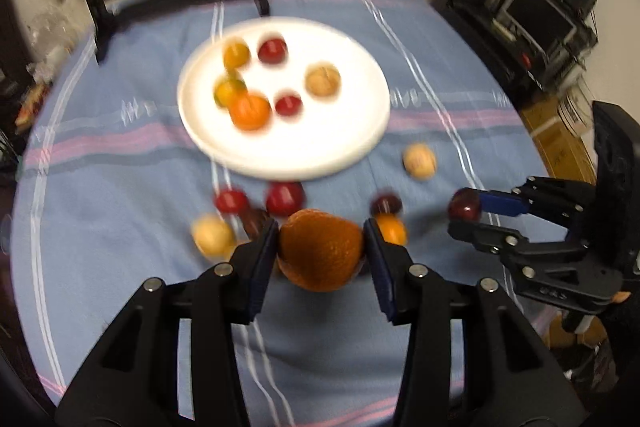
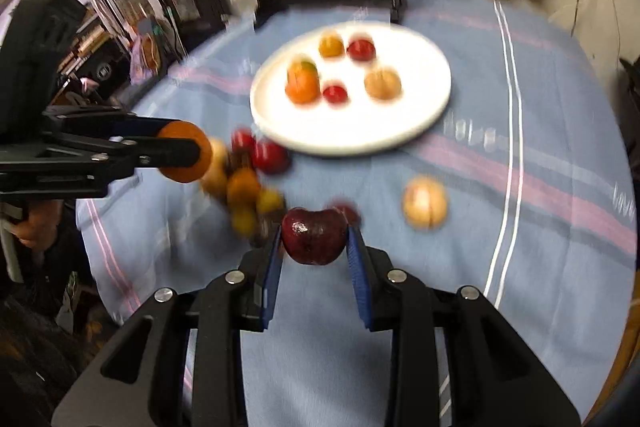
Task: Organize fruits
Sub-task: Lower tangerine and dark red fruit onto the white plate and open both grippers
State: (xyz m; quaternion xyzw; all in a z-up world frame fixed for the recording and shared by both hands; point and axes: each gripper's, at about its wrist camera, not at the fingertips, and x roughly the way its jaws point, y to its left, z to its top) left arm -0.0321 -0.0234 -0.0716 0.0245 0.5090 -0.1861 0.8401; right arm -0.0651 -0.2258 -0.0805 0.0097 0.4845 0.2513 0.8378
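Note:
My left gripper [image 1: 321, 247] is shut on an orange [image 1: 320, 251] and holds it above the blue cloth, short of the white plate [image 1: 360, 131]. My right gripper [image 2: 314, 241] is shut on a dark red plum [image 2: 314, 237]; it also shows in the left wrist view [image 1: 466, 213] at the right. The plate [image 2: 420, 123] carries several fruits: oranges, red plums and a tan one. More loose fruit [image 2: 244, 183] lies in a cluster on the cloth in front of the plate. The views are blurred.
A tan fruit [image 1: 419, 161] lies alone on the cloth right of the plate. A black stand with a round picture [image 1: 100, 7] is at the table's far side. Shelves with electronics [image 1: 532, 15] stand to the right.

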